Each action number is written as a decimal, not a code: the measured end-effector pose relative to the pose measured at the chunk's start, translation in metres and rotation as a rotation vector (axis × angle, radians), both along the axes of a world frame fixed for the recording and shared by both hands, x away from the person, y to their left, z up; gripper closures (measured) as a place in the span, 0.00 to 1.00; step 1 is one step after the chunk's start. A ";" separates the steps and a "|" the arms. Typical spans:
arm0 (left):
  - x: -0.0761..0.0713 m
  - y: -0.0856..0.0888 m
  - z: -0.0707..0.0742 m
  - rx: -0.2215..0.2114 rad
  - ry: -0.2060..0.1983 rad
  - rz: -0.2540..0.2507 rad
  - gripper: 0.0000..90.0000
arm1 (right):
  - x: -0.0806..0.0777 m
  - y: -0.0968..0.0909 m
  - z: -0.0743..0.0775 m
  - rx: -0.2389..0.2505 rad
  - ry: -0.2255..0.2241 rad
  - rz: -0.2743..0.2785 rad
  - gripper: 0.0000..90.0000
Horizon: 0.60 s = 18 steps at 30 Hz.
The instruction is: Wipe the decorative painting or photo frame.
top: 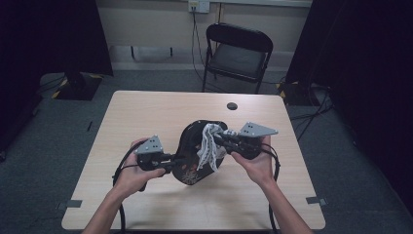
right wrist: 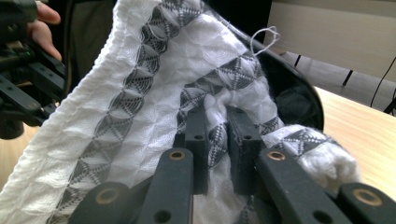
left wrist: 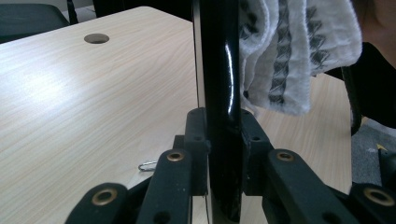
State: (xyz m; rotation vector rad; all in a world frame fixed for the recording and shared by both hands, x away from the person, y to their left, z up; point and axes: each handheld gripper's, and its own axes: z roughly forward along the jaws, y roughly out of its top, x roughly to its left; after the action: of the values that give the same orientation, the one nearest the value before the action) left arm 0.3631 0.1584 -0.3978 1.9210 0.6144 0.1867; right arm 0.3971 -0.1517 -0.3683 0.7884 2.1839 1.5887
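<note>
A black oval plate (top: 191, 146) with a small printed pattern is held up on its edge over the middle of the wooden table (top: 146, 112). My left gripper (top: 171, 161) is shut on its near rim; in the left gripper view the jaws (left wrist: 224, 140) clamp the glossy black rim (left wrist: 223, 84) from both sides. My right gripper (top: 222, 138) is shut on a white cloth (top: 209, 146) with grey diamond bands, which lies against the plate's right face. The right gripper (right wrist: 217, 140) pinches a fold of the cloth (right wrist: 135, 107), and the plate (right wrist: 299, 95) shows behind it.
A round cable hole (top: 232, 106) is in the table's far side. A black folding chair (top: 237, 51) stands beyond the table, with dark curtains on both sides. A small metal clip (left wrist: 147, 165) lies on the tabletop near the left gripper.
</note>
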 end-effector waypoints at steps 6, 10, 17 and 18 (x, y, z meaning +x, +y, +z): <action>-0.001 0.000 0.000 -0.006 0.005 -0.007 0.87 | -0.002 -0.011 0.018 0.079 -0.065 -0.042 0.90; 0.000 0.000 0.000 -0.008 0.006 0.000 0.87 | 0.002 -0.014 0.011 0.071 -0.033 -0.049 0.90; 0.001 0.002 -0.001 -0.017 0.028 0.011 0.86 | 0.005 -0.004 -0.008 0.026 0.049 -0.007 0.90; 0.001 0.003 -0.002 -0.023 0.032 0.011 0.87 | 0.005 -0.003 -0.007 0.025 0.050 -0.008 0.90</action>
State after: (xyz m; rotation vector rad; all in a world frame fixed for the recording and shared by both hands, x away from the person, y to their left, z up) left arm 0.3640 0.1614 -0.3995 1.9022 0.6458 0.1554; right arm 0.4017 -0.1549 -0.3752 0.8523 2.1965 1.6120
